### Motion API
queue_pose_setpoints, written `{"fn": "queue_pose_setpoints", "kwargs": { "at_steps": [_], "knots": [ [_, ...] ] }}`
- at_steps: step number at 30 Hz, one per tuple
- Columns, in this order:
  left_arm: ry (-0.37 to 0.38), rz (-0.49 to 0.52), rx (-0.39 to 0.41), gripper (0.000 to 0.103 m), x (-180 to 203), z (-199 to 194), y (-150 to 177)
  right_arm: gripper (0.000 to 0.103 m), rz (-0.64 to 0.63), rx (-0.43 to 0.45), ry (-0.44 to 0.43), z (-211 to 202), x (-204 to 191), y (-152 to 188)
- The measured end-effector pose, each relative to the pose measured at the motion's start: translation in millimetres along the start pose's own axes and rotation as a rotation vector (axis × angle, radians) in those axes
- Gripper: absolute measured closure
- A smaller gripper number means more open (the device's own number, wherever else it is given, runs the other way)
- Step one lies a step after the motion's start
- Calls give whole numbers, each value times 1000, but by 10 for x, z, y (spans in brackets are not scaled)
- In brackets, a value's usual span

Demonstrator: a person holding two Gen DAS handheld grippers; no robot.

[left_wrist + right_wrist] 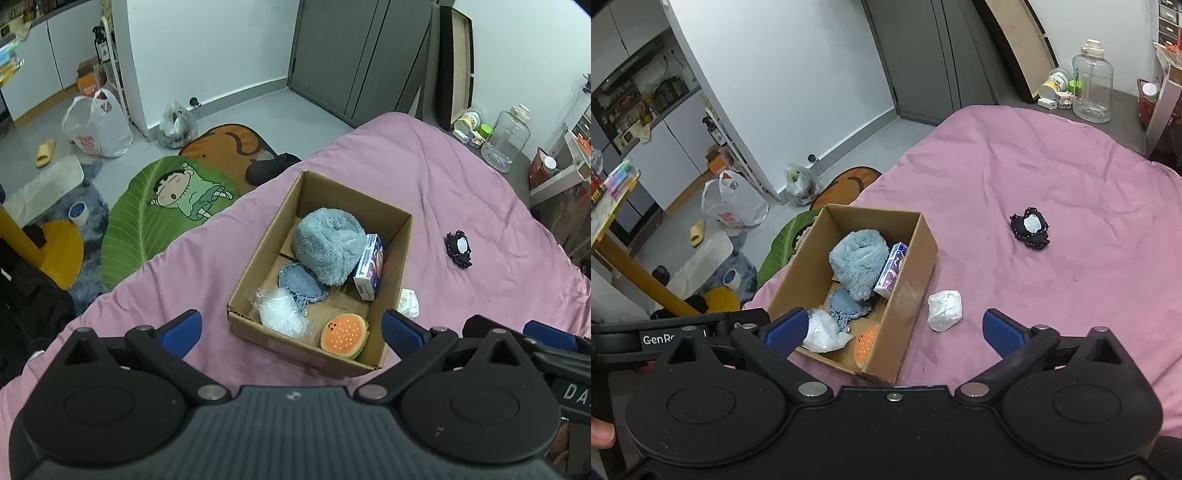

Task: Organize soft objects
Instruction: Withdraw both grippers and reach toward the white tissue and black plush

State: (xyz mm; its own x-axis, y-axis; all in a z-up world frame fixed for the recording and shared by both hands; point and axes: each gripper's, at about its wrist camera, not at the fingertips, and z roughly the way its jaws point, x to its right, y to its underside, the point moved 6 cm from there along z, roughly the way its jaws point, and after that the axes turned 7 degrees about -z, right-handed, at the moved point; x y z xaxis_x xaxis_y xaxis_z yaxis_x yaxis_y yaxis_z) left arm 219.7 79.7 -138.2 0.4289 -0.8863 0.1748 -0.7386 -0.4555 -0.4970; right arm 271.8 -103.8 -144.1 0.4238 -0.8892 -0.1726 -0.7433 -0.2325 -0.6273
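An open cardboard box (255,258) (923,251) sits on the pink bed cover. It holds a fluffy blue plush (328,251) (858,258), a denim piece (301,284) (846,306), a white soft bundle (282,315) (823,332), a burger plush (343,336) (866,341) and a small tissue pack (369,269) (892,271). A white wad (945,309) (409,302) lies just right of the box. A black pouch (459,248) (1030,229) lies farther right. My left gripper (291,328) is open and empty above the box's near edge. My right gripper (894,328) is open and empty near the wad.
The pink bed cover (1052,166) spreads right and back. The floor at left holds cartoon mats (166,206), plastic bags (96,125), a slipper and a yellow table leg (635,273). A clear jug (1091,88) and small items stand beyond the bed's far corner.
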Motion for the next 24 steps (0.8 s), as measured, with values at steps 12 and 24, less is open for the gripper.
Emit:
{"fn": "queue_pose_setpoints", "kwargs": {
  "at_steps": [12,24],
  "knots": [
    [28,22,39,0,259,-192,153,0,22,32,6,-193,267,90],
    [-7,15,46,0,476,-267,315,0,32,52,-8,-353,584,186]
  ]
}}
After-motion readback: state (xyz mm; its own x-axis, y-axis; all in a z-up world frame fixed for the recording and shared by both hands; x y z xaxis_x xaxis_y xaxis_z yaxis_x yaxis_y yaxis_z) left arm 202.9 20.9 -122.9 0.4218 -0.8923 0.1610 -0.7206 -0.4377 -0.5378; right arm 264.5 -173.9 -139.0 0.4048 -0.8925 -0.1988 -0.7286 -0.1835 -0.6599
